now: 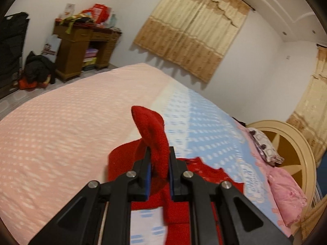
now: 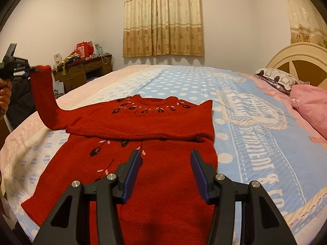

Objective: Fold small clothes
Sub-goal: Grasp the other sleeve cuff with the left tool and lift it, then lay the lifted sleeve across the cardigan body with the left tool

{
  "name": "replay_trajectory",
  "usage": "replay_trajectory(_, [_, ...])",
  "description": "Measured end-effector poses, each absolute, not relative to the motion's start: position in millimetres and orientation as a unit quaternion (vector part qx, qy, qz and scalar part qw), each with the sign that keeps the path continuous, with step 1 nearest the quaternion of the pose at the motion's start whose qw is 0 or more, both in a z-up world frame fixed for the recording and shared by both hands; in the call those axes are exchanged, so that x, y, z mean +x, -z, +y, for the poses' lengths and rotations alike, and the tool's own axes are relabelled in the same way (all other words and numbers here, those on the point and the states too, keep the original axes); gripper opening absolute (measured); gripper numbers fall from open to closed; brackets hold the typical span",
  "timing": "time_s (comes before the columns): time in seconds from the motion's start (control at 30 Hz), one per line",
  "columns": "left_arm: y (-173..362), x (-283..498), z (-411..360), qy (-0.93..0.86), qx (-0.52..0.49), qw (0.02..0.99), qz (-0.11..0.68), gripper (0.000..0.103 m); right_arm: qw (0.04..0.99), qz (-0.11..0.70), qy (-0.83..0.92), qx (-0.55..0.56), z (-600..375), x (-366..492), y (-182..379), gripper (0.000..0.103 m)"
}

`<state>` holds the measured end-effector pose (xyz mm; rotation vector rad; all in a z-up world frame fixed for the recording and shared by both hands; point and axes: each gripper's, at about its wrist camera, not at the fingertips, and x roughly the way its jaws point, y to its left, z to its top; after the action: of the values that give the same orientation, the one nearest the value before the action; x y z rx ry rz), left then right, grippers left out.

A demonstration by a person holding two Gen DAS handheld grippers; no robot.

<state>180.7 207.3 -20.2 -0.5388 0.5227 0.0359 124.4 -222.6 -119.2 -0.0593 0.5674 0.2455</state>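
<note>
Two grippers: left gripper [image 1: 159, 159] clamped on sleeve [image 2: 41, 100] cuff, raised off bed [image 2: 184, 79]; right gripper [image 2: 165, 163] jaws apart, empty, hovering over hem
Sweater: red sweater [image 2: 132, 153] flat on blanket [image 2: 255, 126], right sleeve already across chest
Risk slip: thin cuff bite, knit may pull free mid-swing
Risk drag: body unpinned, lift may shift it
Writing: blanket crest lettering, upside down, only "& CO" guessable; desk [image 2: 90, 67] box print too small

The bed [image 2: 255, 122] has a blue blanket [image 2: 184, 85] with white dots. A red sweater [image 2: 143, 143] lies flat on it. Two pillows, a pink pillow [image 2: 310, 104] and a patterned pillow [image 2: 280, 80], sit by the headboard [image 2: 296, 55].
</note>
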Motion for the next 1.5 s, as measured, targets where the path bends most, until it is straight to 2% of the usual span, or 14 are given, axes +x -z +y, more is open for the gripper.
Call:
replay_trajectory(0.5, [-18, 223, 113, 0.095, -0.248, 0.935, 0.237, 0.013, 0.952, 0.287, -0.108, -0.006, -236, 130, 121, 0.052])
replay_trajectory(0.8, [-21, 239, 47, 0.137, -0.206, 0.938, 0.243, 0.013, 0.952, 0.290, -0.094, 0.017, -248, 134, 122, 0.052])
replay_trajectory(1.0, [-1, 256, -13, 0.155, -0.174, 0.936, 0.264, 0.013, 0.949, 0.303, -0.086, 0.034, -256, 140, 127, 0.052])
replay_trajectory(1.33, [70, 276, -100, 0.162, -0.090, 0.926, 0.329, 0.014, 0.942, 0.323, -0.083, 0.048, -259, 146, 138, 0.053])
replay_trajectory(1.43, [85, 279, -123, 0.176, -0.059, 0.921, 0.343, 0.022, 0.938, 0.332, -0.084, 0.050, -258, 147, 144, 0.053])
replay_trajectory(1.5, [88, 277, -133, 0.183, -0.035, 0.920, 0.346, 0.041, 0.937, 0.333, -0.086, 0.052, -259, 148, 144, 0.053])
